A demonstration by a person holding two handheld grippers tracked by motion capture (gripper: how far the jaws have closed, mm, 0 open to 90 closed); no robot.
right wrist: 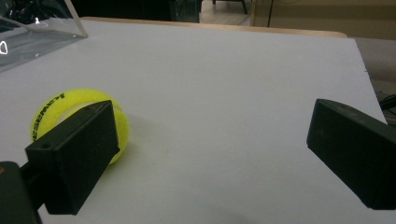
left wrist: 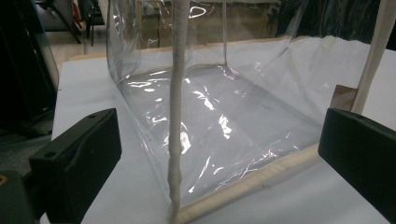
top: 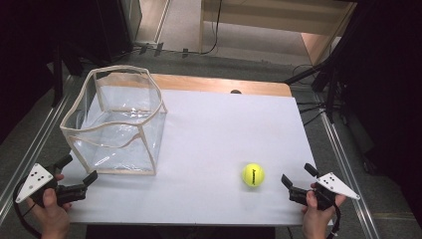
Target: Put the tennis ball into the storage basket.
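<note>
High view: white bench point(top: 209, 149) with a clear, cream-trimmed bin point(top: 117, 124) at ten o'clock, standing open-topped and seemingly empty; yellow tennis ball point(top: 253, 175) at five o'clock, well apart from the bin; left gripper point(top: 79, 174) at seven o'clock just beside the bin's near corner, right gripper point(top: 298, 177) at four o'clock near the ball, both with fingers spread wide and nothing held. Judged as the approach step of a pick, probably for dropping the ball into the bin. Left gripper view: black fingers point(left wrist: 77, 161) far apart, framing the bin's near corner seam, not touching it; nothing lying on the bin's floor. Right gripper view: fingers point(right wrist: 74, 163) wide open and empty, ball at nine o'clock, partly hidden behind the left-hand finger, outside the gap. Next move likely calls for swinging toward nine o'clock to centre the ball between the fingers, then closing gently, since a round ball could roll away.
</note>
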